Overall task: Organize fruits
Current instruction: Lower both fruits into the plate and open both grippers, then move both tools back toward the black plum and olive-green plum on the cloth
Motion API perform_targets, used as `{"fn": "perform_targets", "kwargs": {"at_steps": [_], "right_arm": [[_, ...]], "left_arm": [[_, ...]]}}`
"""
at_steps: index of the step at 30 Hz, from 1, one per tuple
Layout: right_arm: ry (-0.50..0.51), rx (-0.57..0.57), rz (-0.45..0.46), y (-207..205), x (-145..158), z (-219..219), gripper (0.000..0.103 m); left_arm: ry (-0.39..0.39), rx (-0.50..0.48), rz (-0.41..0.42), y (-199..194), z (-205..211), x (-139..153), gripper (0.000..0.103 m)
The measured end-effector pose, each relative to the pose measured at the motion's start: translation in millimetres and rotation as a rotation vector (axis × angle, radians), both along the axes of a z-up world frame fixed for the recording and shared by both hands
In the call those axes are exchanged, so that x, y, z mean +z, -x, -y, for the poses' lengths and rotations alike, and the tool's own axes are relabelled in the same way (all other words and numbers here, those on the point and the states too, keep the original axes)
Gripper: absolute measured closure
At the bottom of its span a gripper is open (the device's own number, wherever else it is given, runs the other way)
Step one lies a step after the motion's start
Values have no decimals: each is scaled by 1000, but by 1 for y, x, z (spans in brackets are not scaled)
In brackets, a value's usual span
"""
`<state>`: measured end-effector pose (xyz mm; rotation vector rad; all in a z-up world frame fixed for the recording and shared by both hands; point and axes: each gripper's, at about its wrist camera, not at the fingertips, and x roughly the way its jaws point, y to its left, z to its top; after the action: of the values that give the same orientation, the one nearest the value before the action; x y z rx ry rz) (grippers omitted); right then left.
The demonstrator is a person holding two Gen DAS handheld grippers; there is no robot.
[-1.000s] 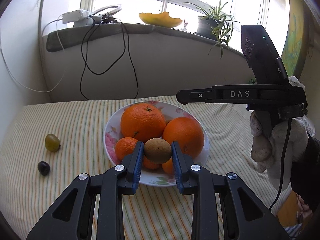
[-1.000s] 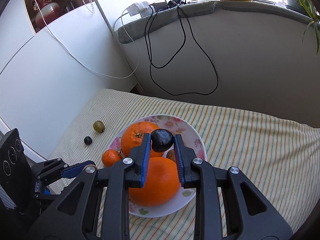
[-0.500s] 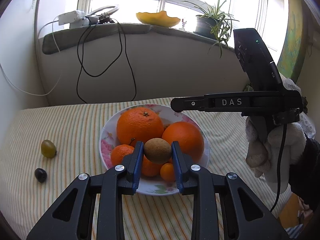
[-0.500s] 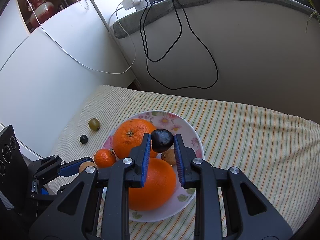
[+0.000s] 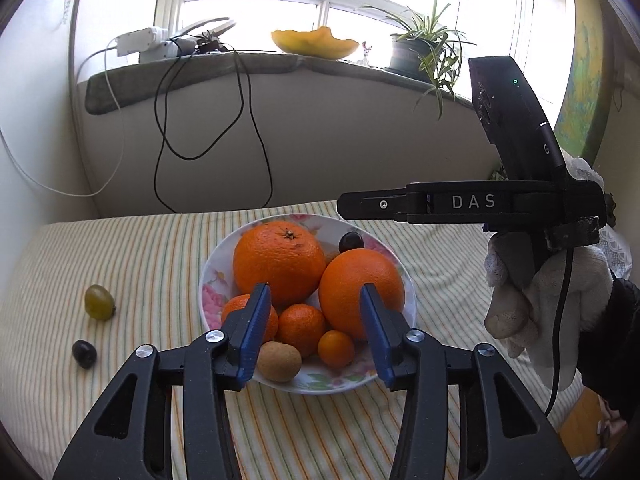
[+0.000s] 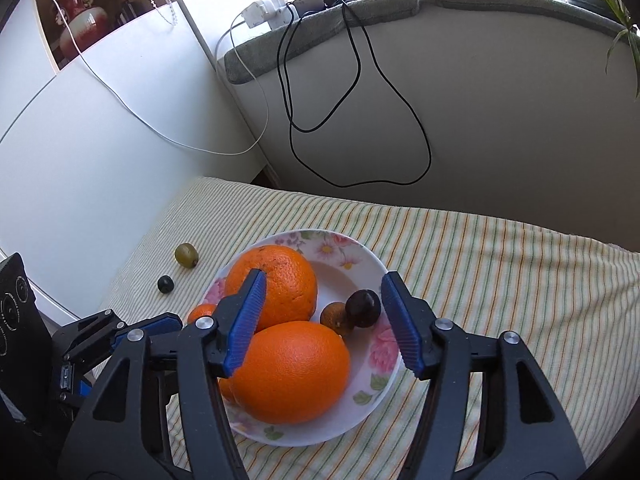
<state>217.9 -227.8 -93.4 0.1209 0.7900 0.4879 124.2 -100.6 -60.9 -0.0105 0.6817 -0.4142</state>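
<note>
Jaws of both the left gripper (image 5: pixel 314 330) and right gripper (image 6: pixel 322 322) had just spread, holding nothing. Brown fruit (image 5: pixel 279 361) and dark fruit (image 6: pixel 363 307) now lay in the plate (image 5: pixel 394 280); two grapes (image 5: pixel 99 302) left of the plate remained.

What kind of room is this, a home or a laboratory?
Probably a home: a potted green spider plant on a sunny window ledge, a floral white ceramic plate of fruit, and a striped yellow tablecloth.
</note>
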Motion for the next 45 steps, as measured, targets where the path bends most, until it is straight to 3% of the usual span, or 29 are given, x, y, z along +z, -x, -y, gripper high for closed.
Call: {"fn": "perform_targets", "kwargs": {"at_steps": [9, 12, 45], "right_arm": [[13, -16, 20, 2, 6, 3, 19], [23, -14, 22, 3, 7, 1, 18], [52, 29, 117, 8, 32, -46, 18]], "left_arm": [[-4, 34, 1, 2, -4, 1, 37], [-14, 50, 4, 2, -6, 2, 34], [27, 157, 19, 13, -60, 8, 33]]}}
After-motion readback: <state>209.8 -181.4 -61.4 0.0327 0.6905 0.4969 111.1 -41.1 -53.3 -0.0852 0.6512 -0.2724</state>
